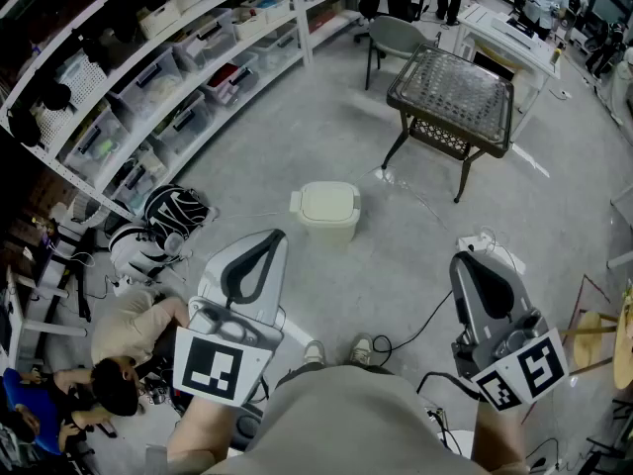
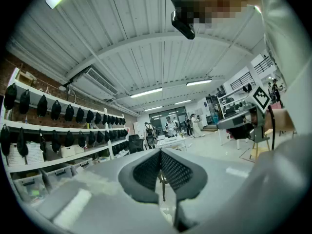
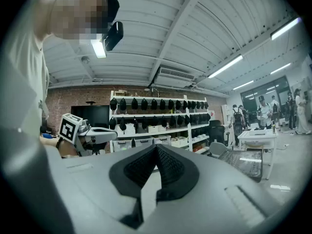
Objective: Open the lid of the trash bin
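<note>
Cream trash bin [image 1: 325, 216] mid-frame on floor [image 1: 297, 127], lid [image 1: 326, 203] down. Left gripper [image 1: 271, 236] lower left, right gripper [image 1: 465, 259] lower right: jaws together, empty.

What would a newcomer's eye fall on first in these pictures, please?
Probably the cream trash bin, alone on the grey floor mid-frame with its lid down. Next, the left gripper and right gripper, both shut and empty, low in the head view, short of it. A dark wicker table stands beyond, upper right.

readable text: none | brands: none | numbers: none | signs and labels: none legible
</note>
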`<state>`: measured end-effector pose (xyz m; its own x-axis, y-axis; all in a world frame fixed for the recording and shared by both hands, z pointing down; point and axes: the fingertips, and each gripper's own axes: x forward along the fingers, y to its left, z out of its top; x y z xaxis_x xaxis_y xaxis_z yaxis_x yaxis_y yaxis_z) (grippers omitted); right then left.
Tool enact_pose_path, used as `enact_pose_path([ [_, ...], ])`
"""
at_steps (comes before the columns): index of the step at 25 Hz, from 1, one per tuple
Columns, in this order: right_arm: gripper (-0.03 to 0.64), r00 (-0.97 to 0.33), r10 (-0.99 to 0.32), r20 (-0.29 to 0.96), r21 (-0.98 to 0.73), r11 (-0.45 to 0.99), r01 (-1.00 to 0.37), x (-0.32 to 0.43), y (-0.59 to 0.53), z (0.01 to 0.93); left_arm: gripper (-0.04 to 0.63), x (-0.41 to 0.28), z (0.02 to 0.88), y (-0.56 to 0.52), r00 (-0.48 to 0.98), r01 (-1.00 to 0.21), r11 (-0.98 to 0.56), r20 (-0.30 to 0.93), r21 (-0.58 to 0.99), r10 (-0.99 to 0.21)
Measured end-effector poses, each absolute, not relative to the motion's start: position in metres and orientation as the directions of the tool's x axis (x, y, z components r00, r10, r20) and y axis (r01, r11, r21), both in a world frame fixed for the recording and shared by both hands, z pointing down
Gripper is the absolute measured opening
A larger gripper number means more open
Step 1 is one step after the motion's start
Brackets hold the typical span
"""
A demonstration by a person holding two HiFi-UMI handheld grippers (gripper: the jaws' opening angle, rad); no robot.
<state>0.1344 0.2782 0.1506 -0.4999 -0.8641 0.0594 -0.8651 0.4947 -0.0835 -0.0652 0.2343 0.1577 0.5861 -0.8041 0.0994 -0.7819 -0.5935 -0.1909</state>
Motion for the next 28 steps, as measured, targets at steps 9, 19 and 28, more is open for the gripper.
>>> enact_pose_path([
  [9, 0.003, -0.505, -0.861, 0.054, -0.121, 0.497, -0.859, 0.157, 0.268, 0.159, 0.003, -0.045, 0.164, 0.227, 0.573, -0.789, -0.585, 0.12, -0.189, -0.811],
  [19, 0.003, -0.524, -0.85, 0.052, -0.15, 0.512, -0.846, 0.181, 0.262, 0.176, 0.002, -0.014, 0.173, 0.228, 0.569, -0.784, -0.587, 0.144, -0.203, -0.81],
  [28, 0.003, -0.51, -0.859, 0.056, -0.159, 0.496, -0.854, 0.186, 0.242, 0.183, 0.002, -0.009, 0.181, 0.208, 0.577, -0.779, -0.596, 0.149, -0.194, -0.803],
])
